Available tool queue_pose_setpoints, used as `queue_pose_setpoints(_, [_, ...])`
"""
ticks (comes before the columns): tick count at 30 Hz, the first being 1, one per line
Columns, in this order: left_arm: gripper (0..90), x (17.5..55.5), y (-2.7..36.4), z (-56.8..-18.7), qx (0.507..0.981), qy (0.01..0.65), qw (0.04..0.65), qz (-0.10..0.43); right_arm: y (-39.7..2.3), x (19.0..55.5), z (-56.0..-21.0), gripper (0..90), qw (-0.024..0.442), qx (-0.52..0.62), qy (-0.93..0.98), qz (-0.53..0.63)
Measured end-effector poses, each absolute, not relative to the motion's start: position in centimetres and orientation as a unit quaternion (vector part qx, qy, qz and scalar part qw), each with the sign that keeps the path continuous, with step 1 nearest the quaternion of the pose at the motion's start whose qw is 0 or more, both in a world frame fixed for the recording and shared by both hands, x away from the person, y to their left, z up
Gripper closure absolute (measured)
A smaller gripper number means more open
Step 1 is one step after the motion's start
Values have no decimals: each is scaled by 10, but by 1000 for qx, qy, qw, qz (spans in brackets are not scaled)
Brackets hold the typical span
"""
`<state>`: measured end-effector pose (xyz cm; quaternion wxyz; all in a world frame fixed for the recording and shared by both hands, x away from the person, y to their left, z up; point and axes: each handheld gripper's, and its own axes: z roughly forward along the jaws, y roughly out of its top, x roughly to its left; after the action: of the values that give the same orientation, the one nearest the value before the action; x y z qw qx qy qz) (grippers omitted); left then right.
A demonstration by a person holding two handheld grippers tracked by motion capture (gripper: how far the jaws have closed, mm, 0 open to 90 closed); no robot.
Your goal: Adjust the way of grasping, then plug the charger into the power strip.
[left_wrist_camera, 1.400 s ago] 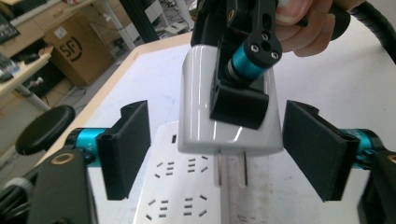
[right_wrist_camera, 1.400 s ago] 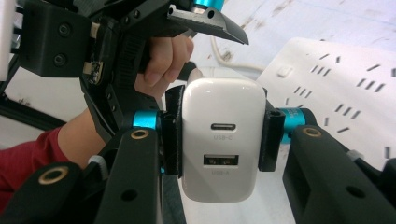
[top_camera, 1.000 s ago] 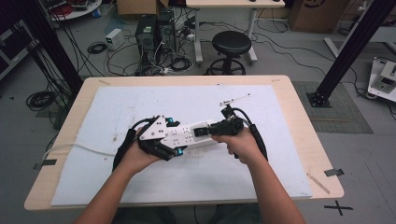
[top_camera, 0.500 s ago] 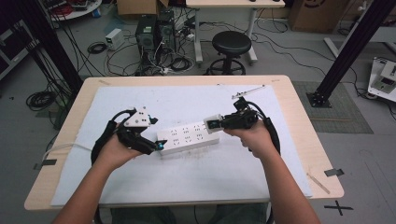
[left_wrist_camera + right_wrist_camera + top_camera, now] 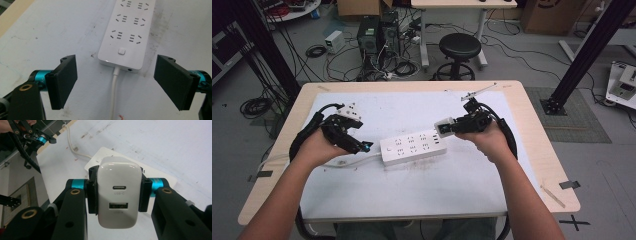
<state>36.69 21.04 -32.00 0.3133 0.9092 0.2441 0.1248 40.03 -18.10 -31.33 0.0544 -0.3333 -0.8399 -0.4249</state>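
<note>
A white power strip lies in the middle of the white mat, its cord running off to the left. In the left gripper view the power strip shows its switch end and its cord. My left gripper hovers just left of that end, open, its jaws wide apart with nothing between them. My right gripper is above the strip's right end, shut on a white USB charger whose USB-C and USB-A ports face the camera. The power strip lies behind the charger.
The wooden table is covered by a white mat. A small metal tool lies near the far right edge of the mat. A black stool, computer towers and cables stand on the floor beyond the table.
Both hands have moved apart from the strip's middle. My left gripper slid left past the strip's end and opened. My right gripper pulled right and up, holding the charger.
</note>
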Motion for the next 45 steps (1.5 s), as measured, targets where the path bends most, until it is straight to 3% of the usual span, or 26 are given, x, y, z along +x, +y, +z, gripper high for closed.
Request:
queue_pose_setpoints(19, [189,371,222,-326,907,232,332,119,-169,419,-309,632,36,-313,-865,-390])
queue_pose_setpoints(32, [189,365,256,-328,901,267,312,137,-124,460,-310,632,10,-205,-938,-280])
queue_pose_setpoints(45, [189,361,274,-334,903,276,299,139,-82,481,-332,632,24,-88,-978,-185])
